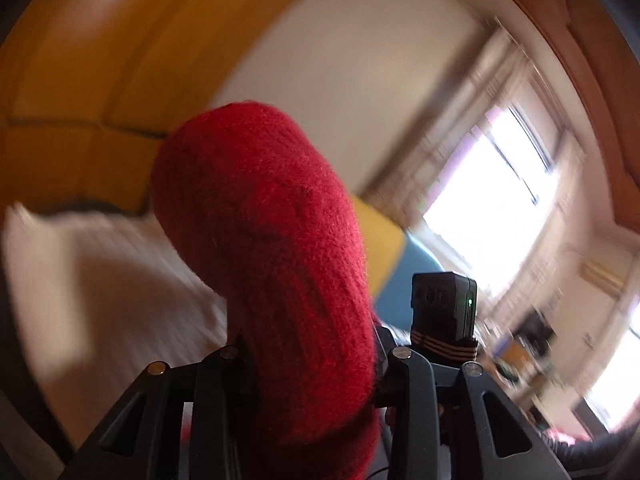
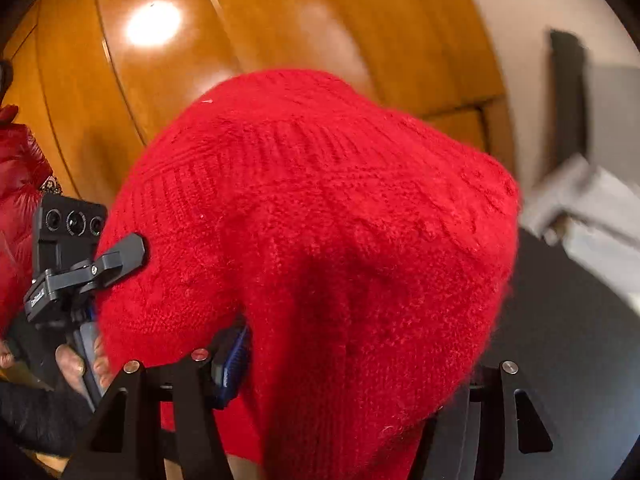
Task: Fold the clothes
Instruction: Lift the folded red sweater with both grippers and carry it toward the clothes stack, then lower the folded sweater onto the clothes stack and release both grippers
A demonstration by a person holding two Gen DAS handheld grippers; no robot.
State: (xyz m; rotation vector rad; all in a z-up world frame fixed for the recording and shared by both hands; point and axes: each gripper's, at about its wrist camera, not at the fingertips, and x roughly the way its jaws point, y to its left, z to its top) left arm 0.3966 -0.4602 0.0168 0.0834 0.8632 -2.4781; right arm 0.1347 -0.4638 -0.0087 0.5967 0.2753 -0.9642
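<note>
A red knitted sweater (image 1: 272, 248) bulges up between the fingers of my left gripper (image 1: 312, 360), which is shut on it and held up in the air. In the right wrist view the same red sweater (image 2: 320, 248) fills the middle and drapes over my right gripper (image 2: 336, 372), which is shut on it; the fingertips are hidden under the knit. The other gripper's body with its camera (image 2: 68, 240) shows at the left, held by a hand, close beside the sweater.
Wooden wall panels (image 2: 280, 20) are behind. A white bed or pillow (image 1: 80, 280) lies at the left, a bright window (image 1: 492, 208) at the right. A dark surface (image 2: 560, 340) and grey cloth (image 2: 592, 208) lie at the right. Red shiny fabric (image 2: 16, 184) is at the left edge.
</note>
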